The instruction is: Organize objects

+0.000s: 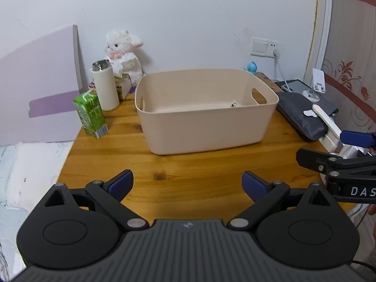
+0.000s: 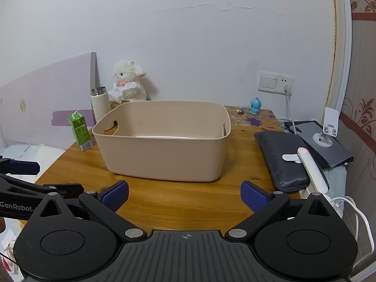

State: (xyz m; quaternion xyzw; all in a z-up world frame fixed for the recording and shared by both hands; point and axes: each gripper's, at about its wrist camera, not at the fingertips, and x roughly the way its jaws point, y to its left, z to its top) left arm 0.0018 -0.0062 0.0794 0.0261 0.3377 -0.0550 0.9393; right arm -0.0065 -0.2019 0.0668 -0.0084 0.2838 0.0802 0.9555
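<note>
A beige plastic bin (image 1: 202, 127) (image 2: 164, 155) stands in the middle of the wooden table (image 1: 188, 164) (image 2: 178, 197). A small metal object (image 1: 233, 104) lies inside it. Left of the bin stand a green drink carton (image 1: 90, 114) (image 2: 80, 131) and a white thermos (image 1: 105, 85) (image 2: 99, 102). A white plush lamb (image 1: 124, 54) (image 2: 129, 82) sits behind them. My left gripper (image 1: 188, 185) is open and empty, in front of the bin. My right gripper (image 2: 184, 195) is open and empty, also in front of the bin; it shows at the right edge of the left wrist view (image 1: 333, 148).
A grey padded pouch (image 2: 282, 159) (image 1: 300, 115) lies right of the bin, with a white device (image 2: 310, 169) on it. A dark tablet (image 2: 324, 143) with a white stand (image 2: 329, 127) lies at the right edge. A blue figurine (image 2: 255, 105) stands at the back. A bed lies left of the table.
</note>
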